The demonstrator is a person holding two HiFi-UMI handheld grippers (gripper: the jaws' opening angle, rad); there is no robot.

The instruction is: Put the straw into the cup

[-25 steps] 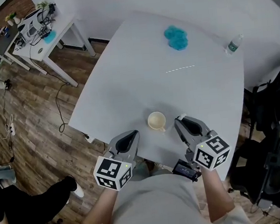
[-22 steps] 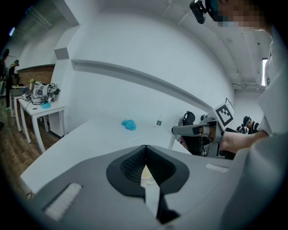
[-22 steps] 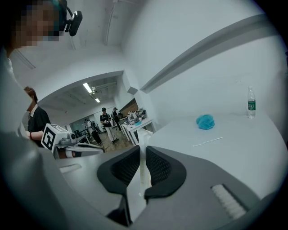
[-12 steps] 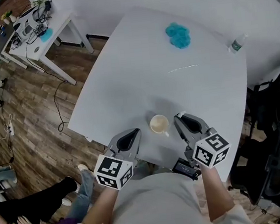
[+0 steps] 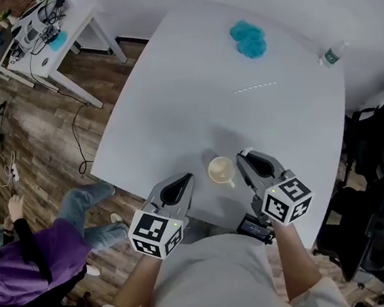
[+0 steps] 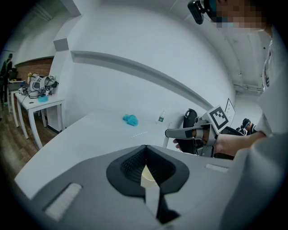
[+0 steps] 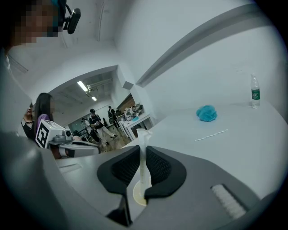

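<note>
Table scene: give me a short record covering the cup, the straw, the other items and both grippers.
cup: upright near the table's near edge, between the grippers, no straw in it
straw: lying flat mid-table, apart from cup
blue clump: far side
bottle: upright, far right corner
left gripper: jaws together, empty
right gripper: jaws nearly together, thin white strip in the gap, unclear what

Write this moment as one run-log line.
left gripper: shut | right gripper: slightly open | cup: between them | straw: on table, beyond cup
</note>
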